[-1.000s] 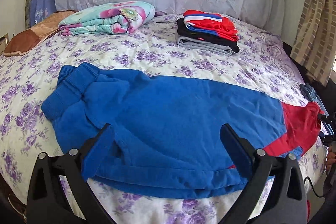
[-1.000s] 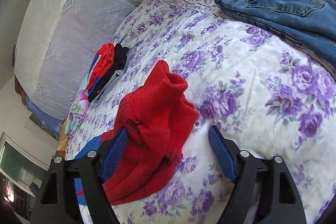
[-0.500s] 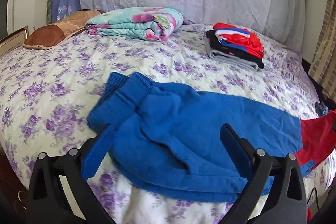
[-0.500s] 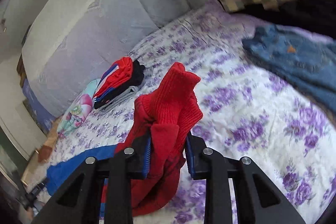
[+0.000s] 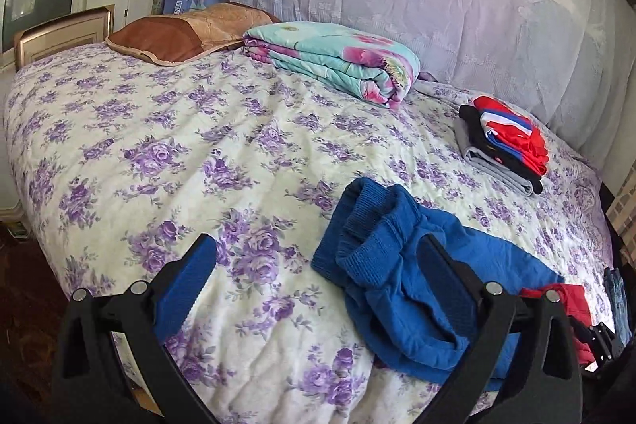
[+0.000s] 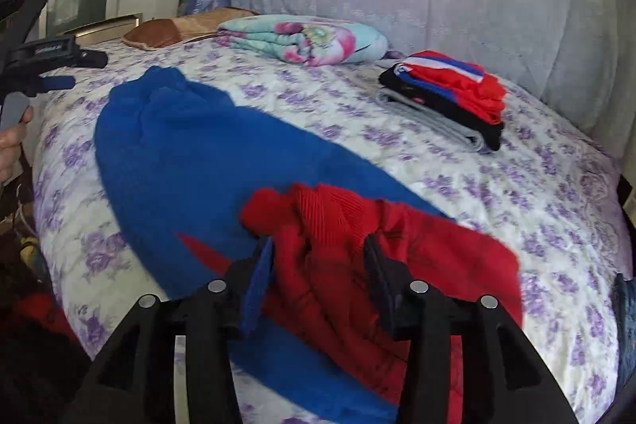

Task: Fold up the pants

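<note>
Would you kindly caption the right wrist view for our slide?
Right gripper folding the pants' red cuff end over the blue pants on a floral bedspread.

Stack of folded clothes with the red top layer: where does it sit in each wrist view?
Left wrist: stack of folded clothes at upper right, near the headboard.
Right wrist: same stack at upper right of centre.
Shared landmark: folded floral blanket, to its left in both.

Both wrist views look down across the bed [image 5: 159,161] toward the headboard, sharing the pants [image 6: 167,161] close up.
</note>
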Motion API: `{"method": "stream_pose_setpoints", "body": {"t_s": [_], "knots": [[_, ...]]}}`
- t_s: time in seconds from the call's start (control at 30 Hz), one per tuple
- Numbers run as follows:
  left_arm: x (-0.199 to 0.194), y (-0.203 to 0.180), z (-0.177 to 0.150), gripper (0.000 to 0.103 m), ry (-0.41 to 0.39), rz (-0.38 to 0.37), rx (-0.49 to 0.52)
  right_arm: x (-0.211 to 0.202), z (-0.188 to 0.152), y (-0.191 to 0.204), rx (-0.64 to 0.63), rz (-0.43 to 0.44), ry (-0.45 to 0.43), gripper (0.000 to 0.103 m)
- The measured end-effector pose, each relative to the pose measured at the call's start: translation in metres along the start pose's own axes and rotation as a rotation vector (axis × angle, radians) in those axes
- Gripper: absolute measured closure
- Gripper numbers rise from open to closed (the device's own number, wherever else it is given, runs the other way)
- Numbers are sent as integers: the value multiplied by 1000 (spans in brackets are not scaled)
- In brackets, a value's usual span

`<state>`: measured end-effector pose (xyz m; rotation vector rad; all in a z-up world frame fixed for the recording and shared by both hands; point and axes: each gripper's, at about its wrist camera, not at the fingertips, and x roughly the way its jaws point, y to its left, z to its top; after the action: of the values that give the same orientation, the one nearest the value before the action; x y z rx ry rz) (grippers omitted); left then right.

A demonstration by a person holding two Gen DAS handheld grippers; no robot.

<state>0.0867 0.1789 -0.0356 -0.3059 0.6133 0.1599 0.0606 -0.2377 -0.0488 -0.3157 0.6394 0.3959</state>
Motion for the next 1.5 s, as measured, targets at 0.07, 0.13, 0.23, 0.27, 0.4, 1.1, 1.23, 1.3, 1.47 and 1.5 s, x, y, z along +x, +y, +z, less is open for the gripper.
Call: {"method": "stream_pose_setpoints", "body": {"t_s": [0.07, 0.13, 0.23, 0.27, 0.4, 1.1, 1.23, 1.3, 1.47, 1.5], "knots": [[1, 0, 0, 4, -7, 11, 17, -23, 4, -16, 80, 39, -46, 56], [5, 0, -2, 4, 5, 7, 14, -43, 11, -37, 190, 51, -106, 55], [12, -2, -6, 4, 29, -7, 4, -57, 19, -66, 290, -30, -154, 55], [14, -3, -7, 4, 35, -10, 4, -51, 21, -70, 299, -65, -147, 55], [14, -10, -9, 4, 41, -7, 30, -4, 16, -63, 320, -50, -39, 46], [49, -18, -26, 4, 192, -66, 12, 30, -9, -39, 283, 79, 60, 11], [57, -20, -25, 4, 197, -62, 2, -8, -16, -53, 318, 67, -66, 11], [61, -22, -22, 4, 199, -65, -4, -19, -20, -66, 344, 37, -82, 11], [71, -31, -21, 4, 185, -16, 10, -23, -41, -97, 470, -13, -75, 10], [72, -34, -21, 4, 176, 6, 17, -21, -45, -100, 499, -6, -69, 10]]}}
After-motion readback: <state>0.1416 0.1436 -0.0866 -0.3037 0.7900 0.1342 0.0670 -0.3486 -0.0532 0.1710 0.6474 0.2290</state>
